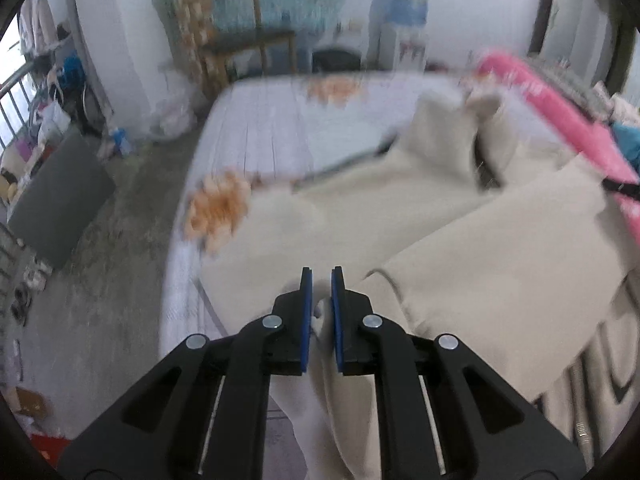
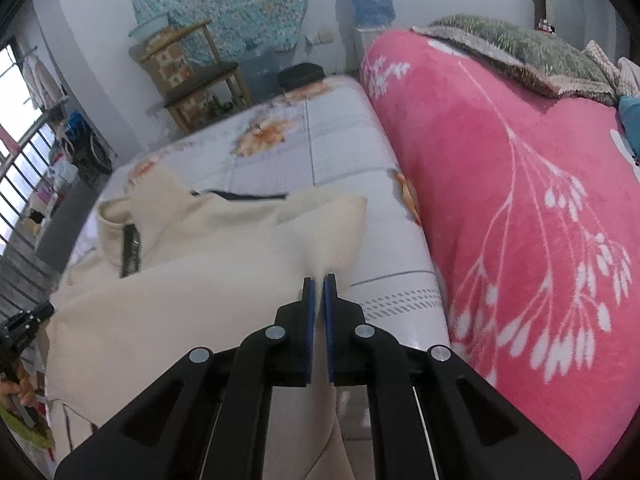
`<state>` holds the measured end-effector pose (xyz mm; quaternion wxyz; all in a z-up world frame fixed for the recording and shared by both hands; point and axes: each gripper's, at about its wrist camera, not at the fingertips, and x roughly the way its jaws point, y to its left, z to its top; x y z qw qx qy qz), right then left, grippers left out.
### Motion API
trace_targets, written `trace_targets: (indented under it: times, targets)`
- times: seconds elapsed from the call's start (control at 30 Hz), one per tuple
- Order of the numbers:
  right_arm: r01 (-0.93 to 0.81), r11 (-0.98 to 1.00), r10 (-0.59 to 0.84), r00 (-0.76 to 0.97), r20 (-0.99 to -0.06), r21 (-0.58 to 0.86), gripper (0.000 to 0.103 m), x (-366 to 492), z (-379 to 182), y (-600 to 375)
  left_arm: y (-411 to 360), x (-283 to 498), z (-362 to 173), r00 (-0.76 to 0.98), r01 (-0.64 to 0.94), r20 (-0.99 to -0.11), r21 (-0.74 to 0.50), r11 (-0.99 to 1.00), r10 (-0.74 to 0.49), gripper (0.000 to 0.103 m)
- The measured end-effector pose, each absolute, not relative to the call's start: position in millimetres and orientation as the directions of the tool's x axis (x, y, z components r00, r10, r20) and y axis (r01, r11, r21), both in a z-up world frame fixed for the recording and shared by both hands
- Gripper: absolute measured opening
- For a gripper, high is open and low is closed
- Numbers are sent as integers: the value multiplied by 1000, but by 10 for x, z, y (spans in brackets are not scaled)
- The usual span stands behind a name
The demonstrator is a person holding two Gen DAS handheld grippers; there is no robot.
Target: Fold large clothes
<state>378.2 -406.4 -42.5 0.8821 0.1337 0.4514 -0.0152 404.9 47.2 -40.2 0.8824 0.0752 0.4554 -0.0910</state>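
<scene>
Two grippers clamp a cream garment spread over a floral-print mattress beside a pink blanket. Left gripper pinches a fold of the cloth; right gripper grips its edge, jaws nearly together.

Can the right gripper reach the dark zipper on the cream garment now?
Probably not: the right gripper is shut on a fold of the cream garment, so it is busy; the zipper lies uncovered farther left.

The left gripper pinches a cream garment over the bed.
</scene>
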Motion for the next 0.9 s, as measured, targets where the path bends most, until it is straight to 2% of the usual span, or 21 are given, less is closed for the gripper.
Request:
trace_targets:
  times: [0.07, 0.13, 0.2, 0.3, 0.4, 0.5, 0.57, 0.6, 0.7, 0.8, 0.87, 0.9]
  targets:
    - [161, 959, 97, 588, -803, 233, 7, 3779, -441, -4112, 528, 4001, -382, 594, 201, -800, 51, 978, -81, 18]
    - [161, 954, 101, 618, -779, 252, 10, 3674, -301, -4172, 591, 3918, -262, 621, 186, -777, 20, 982, -102, 18]
    - [138, 969, 67, 656, -752, 207, 10, 3514, -91, -4152, 615, 3773, -81, 663, 191, -741, 27, 981, -109, 17]
    - [37, 983, 109, 677, -728, 182, 10, 3278, 129, -4032, 541, 3556, 61, 667, 268, -723, 6, 963, -181, 17]
    - [-137, 976, 218, 623, -752, 169, 10, 3049, 137, -3773, 365, 3410, -47, 604, 347, -764, -3, 938, -226, 18]
    - [-216, 968, 224, 528, -819, 126, 10, 2917, -113, -3578, 268, 3409, -355, 556, 331, -818, 52, 942, -150, 18]
    - [-149, 985, 147, 465, -873, 87, 10, 2950, -399, -3635, 303, 3440, -505, 554, 303, -822, 48, 952, -135, 18]
    - [-111, 992, 104, 442, -891, 61, 5, 2975, -513, -3683, 322, 3450, -509, 568, 296, -810, 36, 955, -145, 18]
    - [-54, 993, 115, 458, -882, 101, 5, 2943, -496, -3761, 328, 3457, -479, 573, 281, -807, 35, 959, -139, 18]
    - [-72, 997, 58, 520, -852, 24, 10, 2764, -250, -3586, 335, 3341, -345, 588, 292, -796, 43, 956, -144, 18]
    - [-91, 995, 74, 528, -846, 30, 17, 2664, -216, -3530, 339, 3262, -304, 573, 312, -799, 9, 950, -180, 24]
    - [-86, 996, 60, 513, -856, 18, 24, 2633, -288, -3510, 336, 3247, -322, 559, 315, -808, -3, 949, -188, 30]
